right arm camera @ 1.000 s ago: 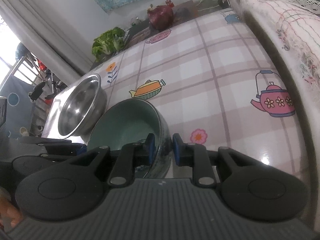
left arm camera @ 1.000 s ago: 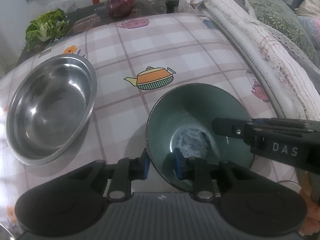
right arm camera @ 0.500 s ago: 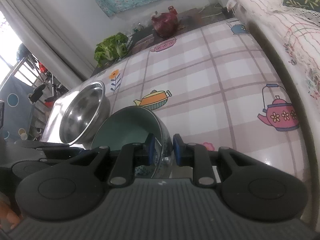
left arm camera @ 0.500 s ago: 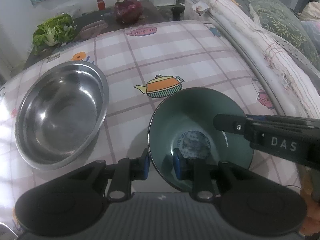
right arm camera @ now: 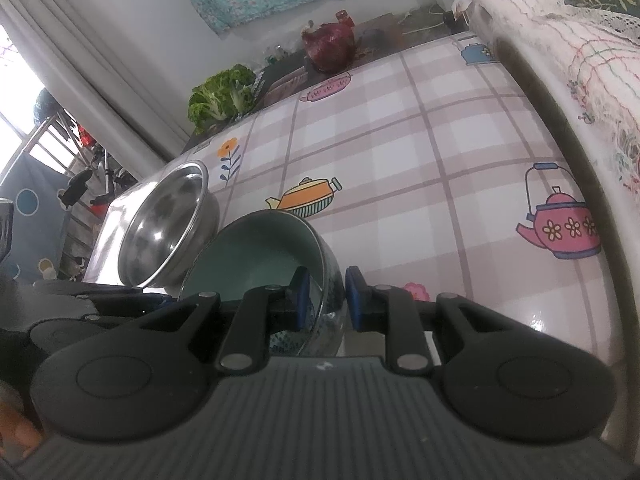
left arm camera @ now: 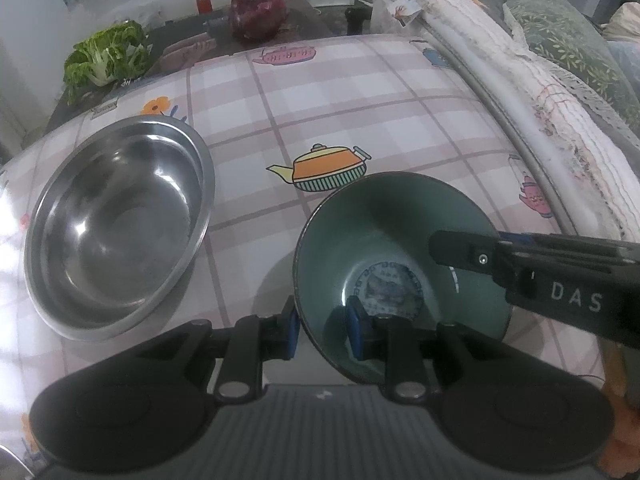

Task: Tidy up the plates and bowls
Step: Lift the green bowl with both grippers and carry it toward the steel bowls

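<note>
A dark green bowl (left arm camera: 400, 248) with a printed bottom is gripped from two sides. My left gripper (left arm camera: 322, 330) is shut on its near rim, one blue pad inside the bowl and one outside. My right gripper (right arm camera: 328, 298) is shut on the green bowl (right arm camera: 260, 256) at the opposite rim. In the left wrist view it reaches in from the right as a black arm (left arm camera: 520, 264). The bowl tilts and throws a shadow on the cloth to its left. A steel bowl (left arm camera: 116, 220) stands empty on the table just left of it, also seen in the right wrist view (right arm camera: 168, 224).
The table (left arm camera: 340, 92) wears a plaid cloth with teapot prints. At its far end lie a lettuce (left arm camera: 104, 56), a purple cabbage (left arm camera: 258, 14) and a red-lidded jar (left arm camera: 203, 0). Folded bedding (left arm camera: 540, 92) runs along the right edge.
Early in the second the table pattern slid slightly down in both views; since then nothing moves. Both grips on the green bowl stay the same.
</note>
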The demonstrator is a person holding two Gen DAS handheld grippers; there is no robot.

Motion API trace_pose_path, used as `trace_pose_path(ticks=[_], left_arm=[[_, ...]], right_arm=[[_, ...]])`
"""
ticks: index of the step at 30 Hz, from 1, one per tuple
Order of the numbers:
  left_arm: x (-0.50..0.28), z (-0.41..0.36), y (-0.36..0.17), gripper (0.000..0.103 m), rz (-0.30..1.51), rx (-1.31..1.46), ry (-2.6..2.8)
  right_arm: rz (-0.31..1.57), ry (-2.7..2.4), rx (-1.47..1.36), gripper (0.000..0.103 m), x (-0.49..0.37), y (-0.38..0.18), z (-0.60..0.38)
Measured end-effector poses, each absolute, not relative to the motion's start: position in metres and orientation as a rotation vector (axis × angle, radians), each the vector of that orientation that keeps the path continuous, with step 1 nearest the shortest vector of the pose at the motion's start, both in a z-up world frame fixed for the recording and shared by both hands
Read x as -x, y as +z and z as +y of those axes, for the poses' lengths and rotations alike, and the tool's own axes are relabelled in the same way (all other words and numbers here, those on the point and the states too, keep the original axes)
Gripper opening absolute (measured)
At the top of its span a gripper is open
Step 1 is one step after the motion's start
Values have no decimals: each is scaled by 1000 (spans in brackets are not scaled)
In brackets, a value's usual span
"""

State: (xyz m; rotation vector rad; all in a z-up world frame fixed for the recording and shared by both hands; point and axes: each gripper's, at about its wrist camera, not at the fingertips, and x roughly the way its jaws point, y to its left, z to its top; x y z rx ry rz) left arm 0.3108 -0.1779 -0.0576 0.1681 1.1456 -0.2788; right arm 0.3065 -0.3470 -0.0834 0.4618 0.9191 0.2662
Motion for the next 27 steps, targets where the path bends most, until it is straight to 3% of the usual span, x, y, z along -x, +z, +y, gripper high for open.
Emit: trace_pose_path(ticks=[27], left_arm=[[-314,-179,-59,27,1152,-161,-275]], right_arm=[[936,270,-469,20,-306,-91,-344]])
